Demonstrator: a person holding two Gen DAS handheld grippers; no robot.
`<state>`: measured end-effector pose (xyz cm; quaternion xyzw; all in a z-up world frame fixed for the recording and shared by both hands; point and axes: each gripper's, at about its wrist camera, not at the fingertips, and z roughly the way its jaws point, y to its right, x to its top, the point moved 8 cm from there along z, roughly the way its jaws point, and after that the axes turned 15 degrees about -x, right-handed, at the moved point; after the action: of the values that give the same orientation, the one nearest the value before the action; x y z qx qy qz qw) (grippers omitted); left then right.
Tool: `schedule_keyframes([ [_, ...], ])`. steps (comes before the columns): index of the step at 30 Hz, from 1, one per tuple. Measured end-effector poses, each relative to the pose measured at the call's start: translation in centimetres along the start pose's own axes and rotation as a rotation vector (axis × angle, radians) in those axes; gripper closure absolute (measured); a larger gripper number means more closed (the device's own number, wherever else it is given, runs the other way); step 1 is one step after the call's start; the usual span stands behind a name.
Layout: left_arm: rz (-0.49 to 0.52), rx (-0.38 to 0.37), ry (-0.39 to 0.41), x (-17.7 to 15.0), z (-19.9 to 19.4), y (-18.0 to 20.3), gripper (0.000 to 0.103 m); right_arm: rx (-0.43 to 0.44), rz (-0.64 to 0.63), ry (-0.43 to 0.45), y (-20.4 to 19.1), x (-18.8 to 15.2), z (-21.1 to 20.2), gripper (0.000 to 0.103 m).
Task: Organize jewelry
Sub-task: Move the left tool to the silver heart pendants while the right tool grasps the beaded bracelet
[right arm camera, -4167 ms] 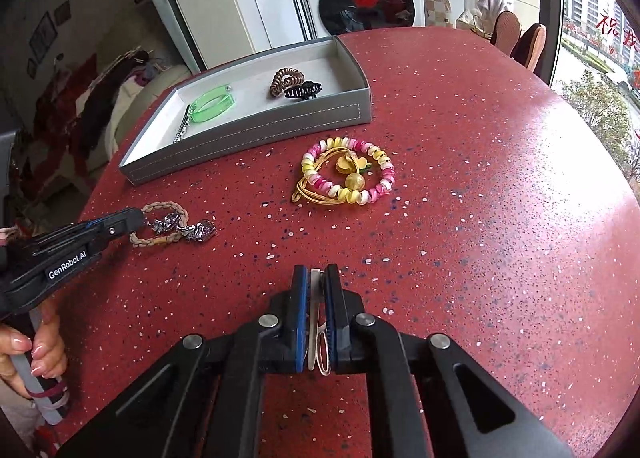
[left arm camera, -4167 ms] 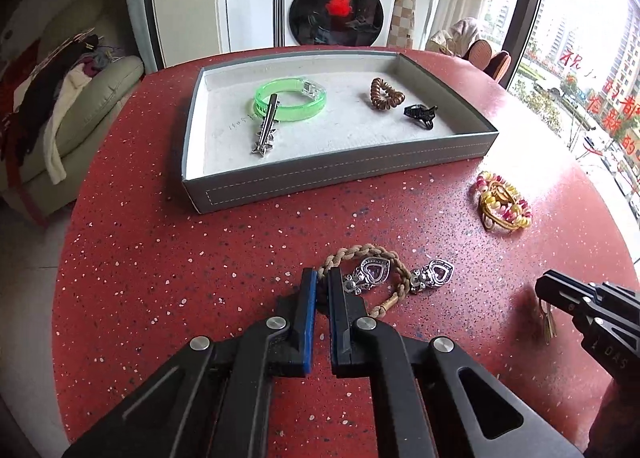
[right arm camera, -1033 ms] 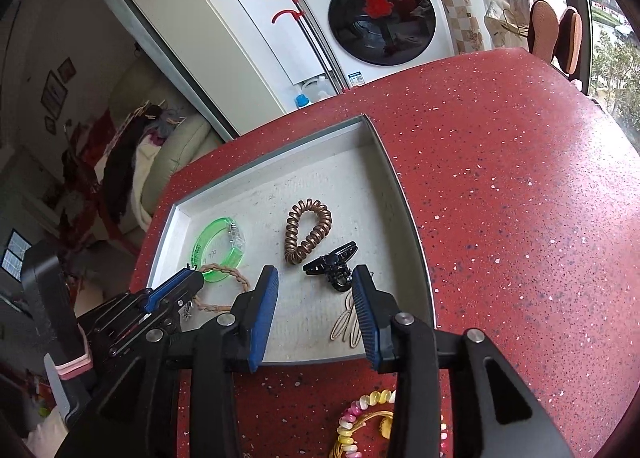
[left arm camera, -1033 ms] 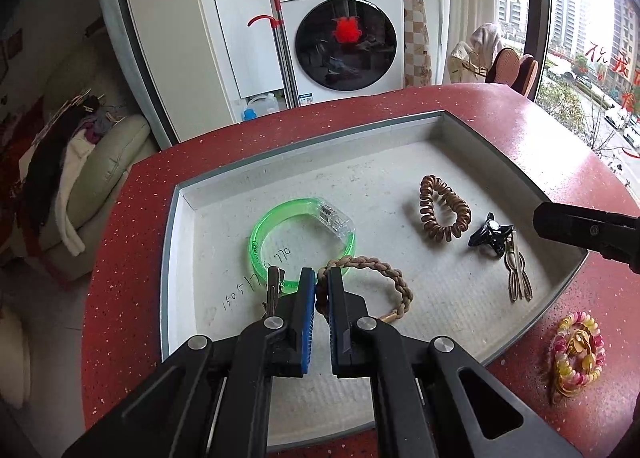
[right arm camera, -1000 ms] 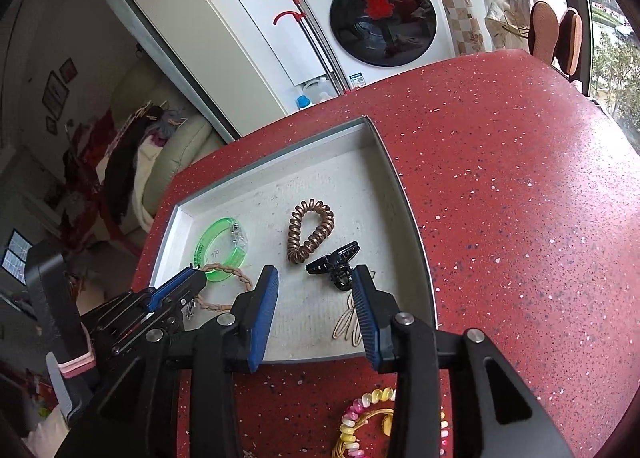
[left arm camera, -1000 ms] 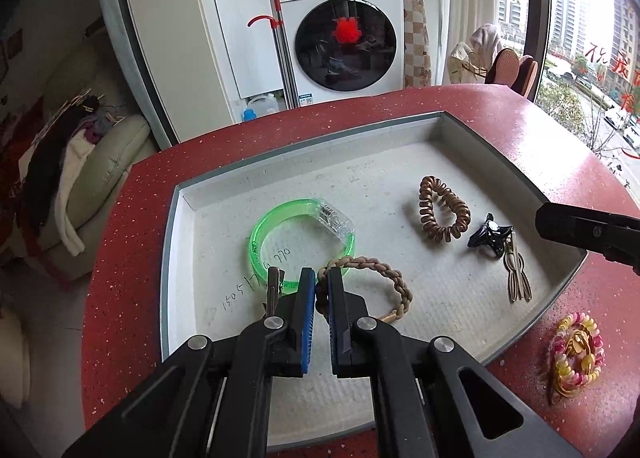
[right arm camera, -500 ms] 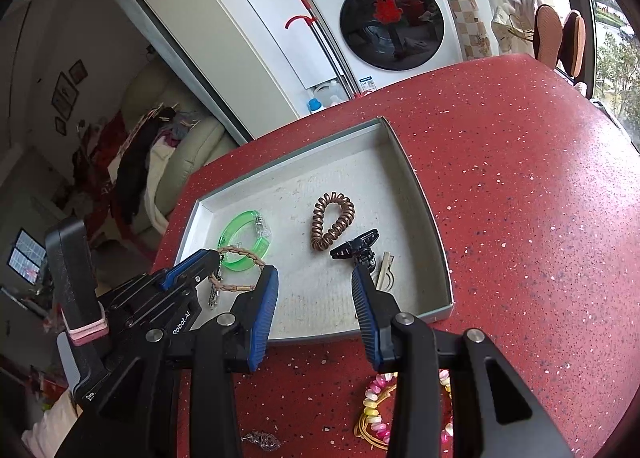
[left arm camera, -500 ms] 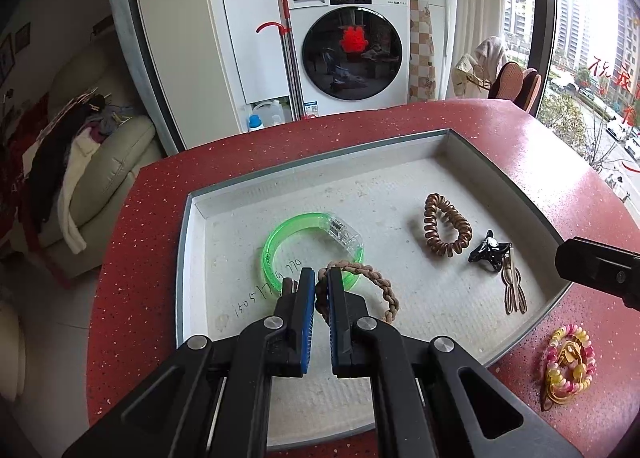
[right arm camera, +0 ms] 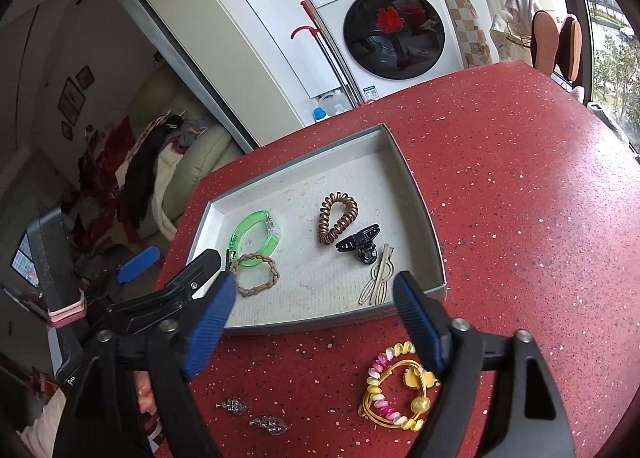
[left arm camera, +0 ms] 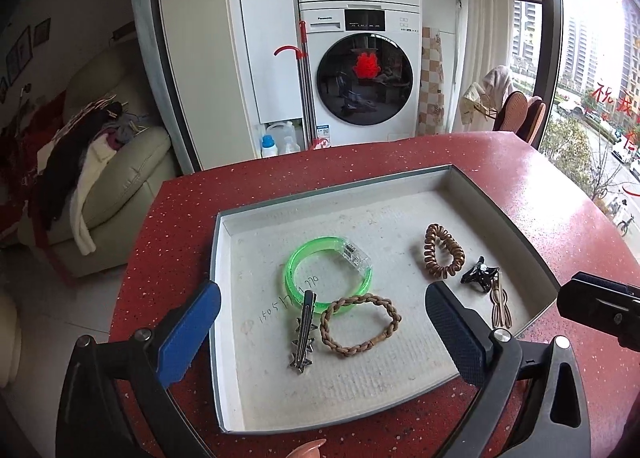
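A braided brown bracelet [left arm camera: 360,325] lies loose in the grey tray [left arm camera: 224,338], beside a green bangle [left arm camera: 328,270] and a silver spiked clip [left arm camera: 303,332]. My left gripper [left arm camera: 322,292] hovers over them, its jaws opening wide and touching nothing. Further right in the tray are a spiral hair tie [left arm camera: 443,256], a black claw clip [left arm camera: 479,274] and a tan hair clip [left arm camera: 500,308]. My right gripper [right arm camera: 315,280] is also opening, empty, above the tray's near rim. A beaded bracelet [right arm camera: 396,386] and two silver heart charms [right arm camera: 234,406] lie on the table.
The red speckled table [right arm camera: 520,217] curves away on all sides of the tray. A washing machine [left arm camera: 360,77] stands behind it, a sofa heaped with clothes [left arm camera: 100,161] to the left. A person's fingers [right arm camera: 144,394] hold the left gripper's handle.
The left gripper went from shut on the braided bracelet to wide open, leaving the bracelet in the tray, and lifted a little. The right gripper spread wider and drew back toward the beaded bracelet.
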<state>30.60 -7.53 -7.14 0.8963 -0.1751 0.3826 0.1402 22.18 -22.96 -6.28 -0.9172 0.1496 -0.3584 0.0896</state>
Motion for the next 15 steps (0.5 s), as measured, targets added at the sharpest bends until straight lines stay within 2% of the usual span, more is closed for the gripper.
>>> schedule_keyframes([
  [1,-0.001,-0.002,0.004,-0.2,-0.4,0.1,0.000,-0.011,0.007,0.022,0.2,0.0,-0.5,0.001],
  [4,-0.022,-0.038,0.002,-0.8,-1.8,0.2,0.000,-0.029,0.013,0.067,0.7,-0.1,-1.9,0.000],
  [9,-0.059,-0.082,-0.012,-2.4,-3.7,0.2,0.000,-0.032,0.001,0.023,1.4,-1.5,-2.9,0.000],
  [15,-0.004,-0.029,-0.035,-5.2,-5.6,0.7,0.000,-0.063,0.012,-0.014,3.1,-3.6,-3.6,0.000],
])
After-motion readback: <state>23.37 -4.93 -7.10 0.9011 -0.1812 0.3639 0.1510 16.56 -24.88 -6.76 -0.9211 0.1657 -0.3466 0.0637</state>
